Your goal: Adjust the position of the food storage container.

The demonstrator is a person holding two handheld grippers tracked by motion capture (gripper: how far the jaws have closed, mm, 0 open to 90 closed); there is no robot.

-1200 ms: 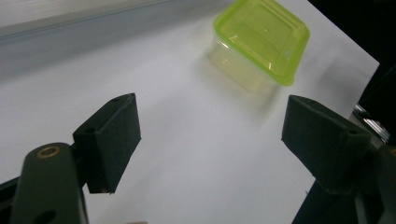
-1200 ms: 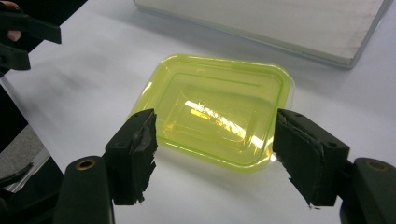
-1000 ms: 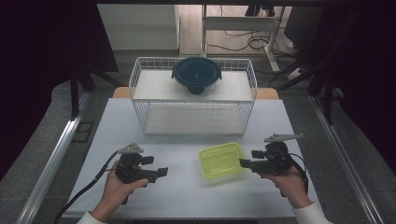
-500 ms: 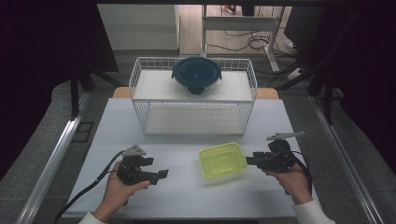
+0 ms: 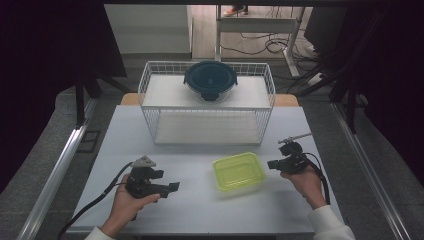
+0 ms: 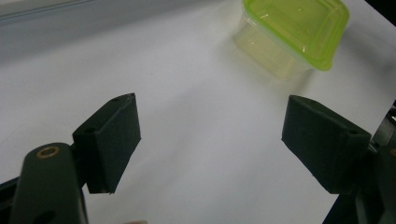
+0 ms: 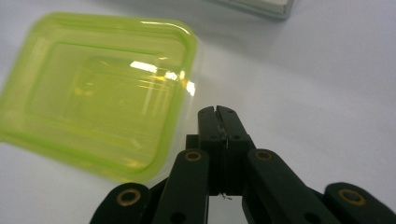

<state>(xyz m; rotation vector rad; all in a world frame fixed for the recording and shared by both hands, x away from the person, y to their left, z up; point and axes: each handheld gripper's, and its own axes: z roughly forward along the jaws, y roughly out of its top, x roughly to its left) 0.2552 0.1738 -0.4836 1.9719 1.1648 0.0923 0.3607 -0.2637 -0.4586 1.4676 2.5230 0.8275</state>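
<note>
Green-lidded box (image 5: 238, 171) set on the white table (image 5: 200, 210), right claw (image 5: 270, 164) just closed with nothing between, held just beside the box's edge, left claw (image 5: 175, 186) held wide apart, well away.

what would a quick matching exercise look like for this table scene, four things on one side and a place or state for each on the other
Things:
1. left gripper
2. right gripper
3. green-lidded container
4. round dark-lidded bowl

Places or states:
A. on top of the white wire rack
B. jaws pressed together, nothing between them
C. on the white table between the two grippers
D. jaws spread wide over bare table

Pairs: 1-D, 2-B, 3-C, 4-A
</note>
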